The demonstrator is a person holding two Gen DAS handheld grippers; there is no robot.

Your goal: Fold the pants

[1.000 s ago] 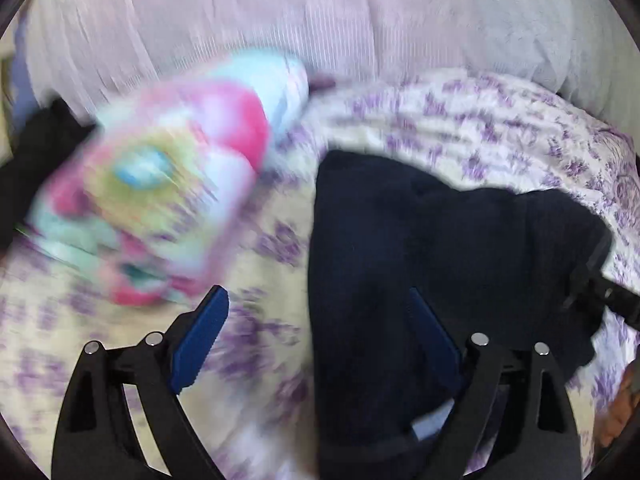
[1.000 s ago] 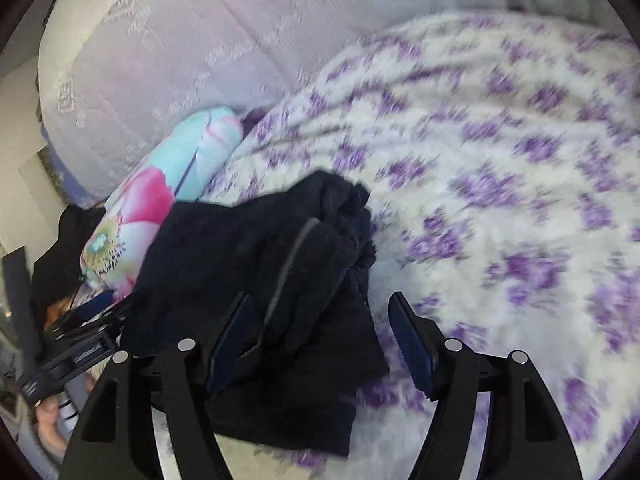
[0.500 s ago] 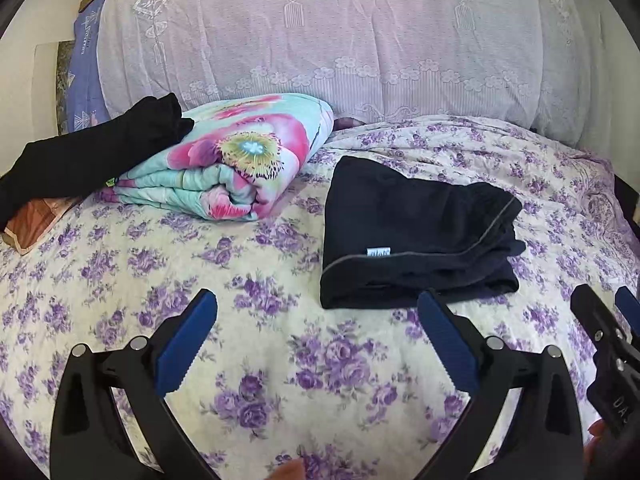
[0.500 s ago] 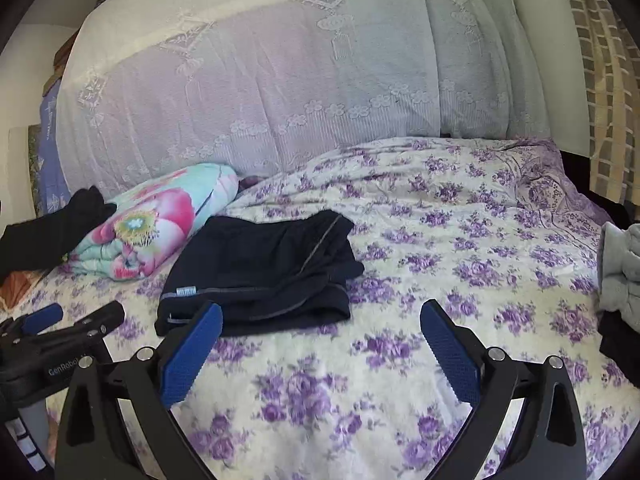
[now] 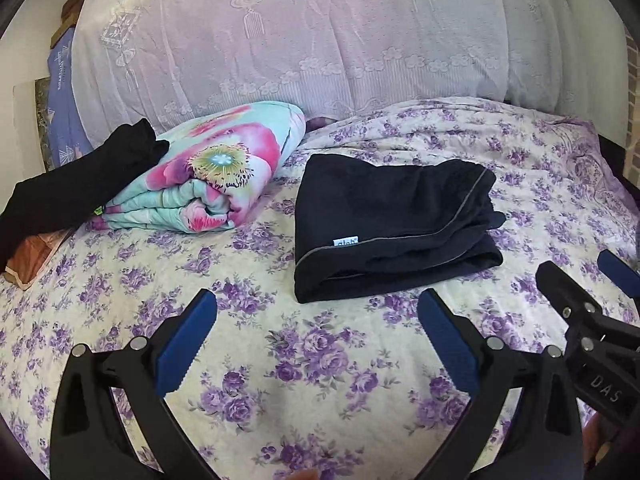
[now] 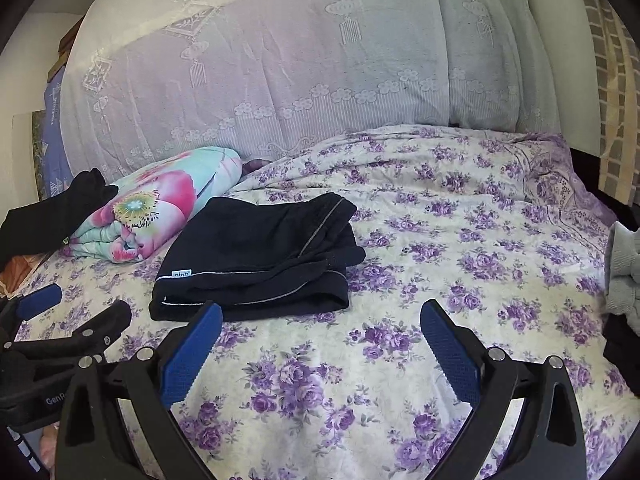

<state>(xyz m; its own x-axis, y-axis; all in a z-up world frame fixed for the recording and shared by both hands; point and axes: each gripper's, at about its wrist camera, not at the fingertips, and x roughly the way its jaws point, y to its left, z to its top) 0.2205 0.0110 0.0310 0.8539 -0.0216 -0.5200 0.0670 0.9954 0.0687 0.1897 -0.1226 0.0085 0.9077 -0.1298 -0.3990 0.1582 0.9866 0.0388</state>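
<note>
Both of my grippers stand spread wide with nothing between their blue pads: the left gripper [image 5: 316, 344] and the right gripper [image 6: 320, 354] sit low and near, above bare floral bedsheet [image 5: 320, 380]. The pants [image 5: 392, 224] lie just beyond them as a dark, compact rectangle, layers stacked, a small white label on the near-left edge. I judge the folding essentially complete.

If I do anything more, it should be only a light tidy. The right end looks slightly bunched where the layers spill past one another, so I would press or nudge that end square, not pinch and lift, which could pull the stack apart.

Around it: a rolled floral blanket [image 5: 208, 184] sits just left of the pants, apart from them, with a black garment [image 5: 76, 184] draped against its far-left side. A lace-covered pile of bedding [image 5: 300, 40] rises along the far side. In the right wrist view a grey garment [image 6: 622, 272] sits at the right edge, well apart. Nothing blocks my approach from the near side.
</note>
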